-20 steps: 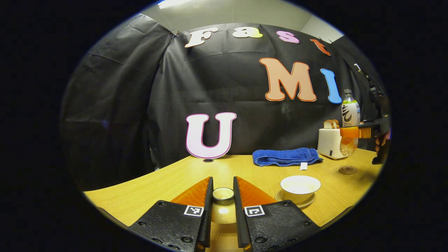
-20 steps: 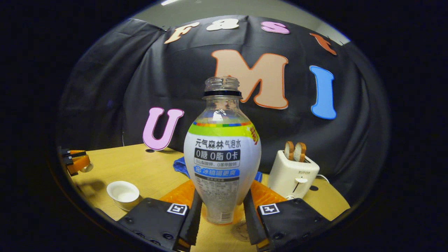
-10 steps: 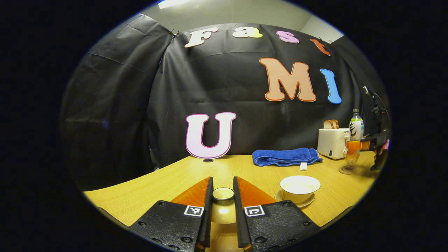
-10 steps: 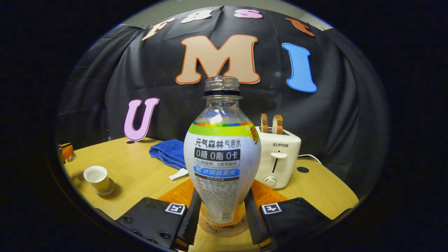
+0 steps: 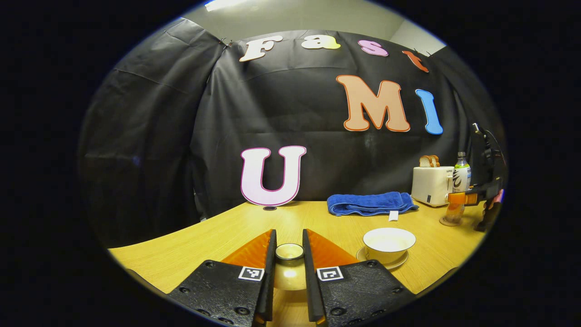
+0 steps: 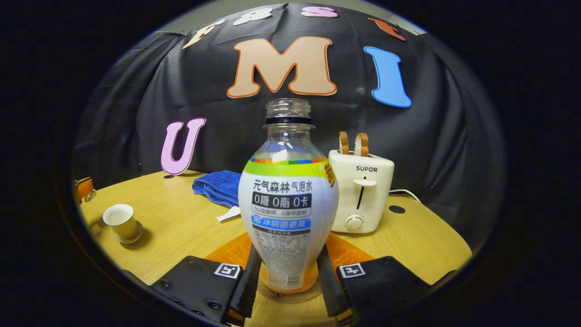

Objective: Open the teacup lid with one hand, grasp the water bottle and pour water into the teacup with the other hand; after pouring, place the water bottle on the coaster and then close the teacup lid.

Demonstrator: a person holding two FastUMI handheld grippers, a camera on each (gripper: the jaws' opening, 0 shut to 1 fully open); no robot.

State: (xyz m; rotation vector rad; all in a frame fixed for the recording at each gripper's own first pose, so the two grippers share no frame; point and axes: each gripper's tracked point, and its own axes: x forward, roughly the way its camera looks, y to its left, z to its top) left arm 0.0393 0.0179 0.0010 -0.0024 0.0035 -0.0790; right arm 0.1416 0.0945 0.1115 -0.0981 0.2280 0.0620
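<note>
Water bottle [image 6: 288, 213] upright on coaster [image 6: 290, 296], clamped by right hand-held gripper [image 6: 287, 277]; left hand-held gripper [image 5: 289, 263] grips lid [image 5: 289, 250].

A cream toaster [image 6: 361, 190] with two bread slices [image 6: 352, 143] in its slots stands at the back of the wooden counter [image 6: 181, 227], its cord trailing right. A folded blue towel [image 5: 370, 203] lies beside it.
</note>
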